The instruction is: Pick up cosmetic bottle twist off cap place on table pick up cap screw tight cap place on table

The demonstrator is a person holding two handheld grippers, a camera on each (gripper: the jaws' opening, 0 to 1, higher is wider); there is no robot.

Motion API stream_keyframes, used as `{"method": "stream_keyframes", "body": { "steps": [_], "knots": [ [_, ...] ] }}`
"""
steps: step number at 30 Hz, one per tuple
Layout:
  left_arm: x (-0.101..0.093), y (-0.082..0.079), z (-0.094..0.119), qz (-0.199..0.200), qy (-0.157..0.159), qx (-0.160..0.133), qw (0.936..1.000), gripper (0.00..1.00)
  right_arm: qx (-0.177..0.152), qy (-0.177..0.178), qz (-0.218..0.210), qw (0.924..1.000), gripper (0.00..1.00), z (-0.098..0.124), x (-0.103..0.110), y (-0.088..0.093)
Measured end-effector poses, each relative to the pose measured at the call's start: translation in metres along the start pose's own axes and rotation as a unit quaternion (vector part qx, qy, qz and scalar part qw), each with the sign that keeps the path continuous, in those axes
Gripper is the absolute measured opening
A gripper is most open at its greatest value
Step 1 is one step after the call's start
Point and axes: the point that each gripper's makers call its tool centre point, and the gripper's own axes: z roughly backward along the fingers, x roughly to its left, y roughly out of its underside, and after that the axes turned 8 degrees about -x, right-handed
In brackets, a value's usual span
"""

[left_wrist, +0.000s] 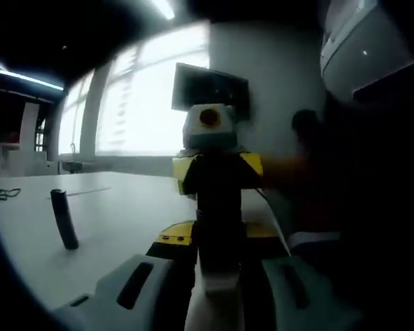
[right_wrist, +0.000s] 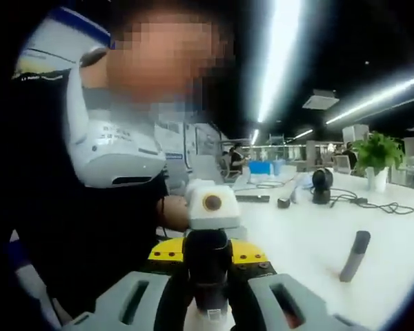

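— Between the two jaw sets, where is the cosmetic bottle?

— At 12 o'clock from the left hand-held gripper (left_wrist: 217, 303), a small white-ended, dark-bodied bottle (left_wrist: 221, 281) sits in its gap. The right hand-held gripper (right_wrist: 207, 310) meets it nose to nose. It is raised over the pale, smooth surface (left_wrist: 124, 207).

— Are both clamped on it?

— I cannot tell for either. The pads look wide and the contact is in shadow.

— And the dark slender cylinder (left_wrist: 64, 219) standing on the surface?

— It is at 9 o'clock in the left gripper view and 3 o'clock in the right gripper view, well apart from both. It may be the cap, but that's a guess.

— How will the bottle handle?

— Probably light, rigid and glossy, so it may spin in the pads when twisted. I'd pinch the body low with one set and the top squarely with the other. The cylinder looks tippy, so grip it mid-height.
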Motion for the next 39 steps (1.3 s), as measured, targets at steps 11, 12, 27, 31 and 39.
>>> {"method": "stream_keyframes", "body": {
  "steps": [11, 12, 27, 31, 39],
  "knots": [
    [0.0, 0.0, 0.0, -0.004, 0.0, -0.001, 1.0, 0.14, -0.021, 0.042, -0.015, 0.9988, 0.41, 0.017, -0.007, -0.007],
    [0.0, 0.0, 0.0, -0.005, -0.001, -0.001, 1.0, 0.14, -0.021, 0.048, -0.012, 0.9986, 0.41, 0.019, -0.008, -0.007],
    [0.005, 0.001, 0.001, -0.014, -0.013, -0.001, 0.9998, 0.14, -0.083, 0.183, 0.052, 0.9782, 0.41, 0.044, -0.015, -0.035],
    [0.007, 0.001, 0.001, -0.017, -0.017, -0.001, 0.9997, 0.14, -0.092, 0.215, 0.064, 0.9702, 0.41, 0.04, -0.001, -0.04],
    [0.011, 0.001, 0.0, -0.025, -0.034, 0.001, 0.9991, 0.14, -0.168, 0.311, 0.07, 0.9328, 0.42, 0.047, 0.01, -0.062]
  ]
}}
